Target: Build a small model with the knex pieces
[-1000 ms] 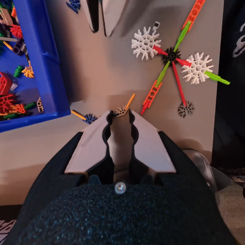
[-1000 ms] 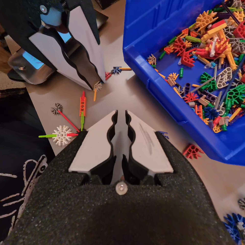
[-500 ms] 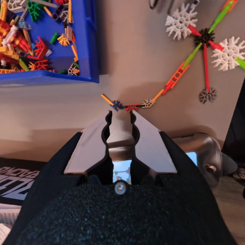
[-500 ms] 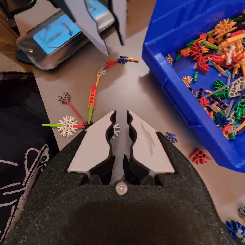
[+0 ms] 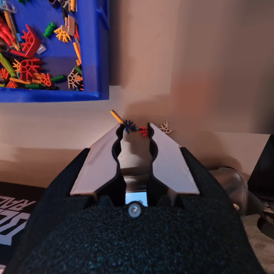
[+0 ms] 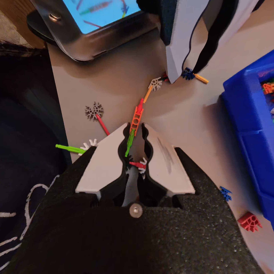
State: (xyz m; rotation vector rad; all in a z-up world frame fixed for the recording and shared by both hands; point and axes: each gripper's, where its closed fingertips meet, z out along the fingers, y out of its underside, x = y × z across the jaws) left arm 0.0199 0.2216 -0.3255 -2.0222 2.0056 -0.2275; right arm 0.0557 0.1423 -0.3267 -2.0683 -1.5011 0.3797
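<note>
A chain of small plastic construction pieces lies on the tan table. My left gripper [image 5: 134, 126] is open, its fingertips on either side of a dark blue connector [image 5: 129, 126] joined to a red connector [image 5: 143, 131]; a yellow rod [image 5: 116, 116] sticks out to the left and a tan connector [image 5: 165, 127] lies to the right. My right gripper [image 6: 135, 125] is open around an orange link [image 6: 137, 118] and a green rod [image 6: 129, 143], above a black hub [image 6: 128, 160]. The left gripper also shows in the right wrist view [image 6: 187, 74].
A blue bin [image 5: 94, 49] full of mixed pieces stands at the left; it also shows at the right in the right wrist view [image 6: 246, 112]. A screen on a metal stand [image 6: 83, 22] stands at the table's edge. Loose grey [image 6: 94, 110], blue [image 6: 225, 192] and red [image 6: 249, 221] connectors lie about.
My left gripper has closed in on the blue and red connectors and opened wider. My right gripper has moved forward over the black hub to the orange link and green rod.
</note>
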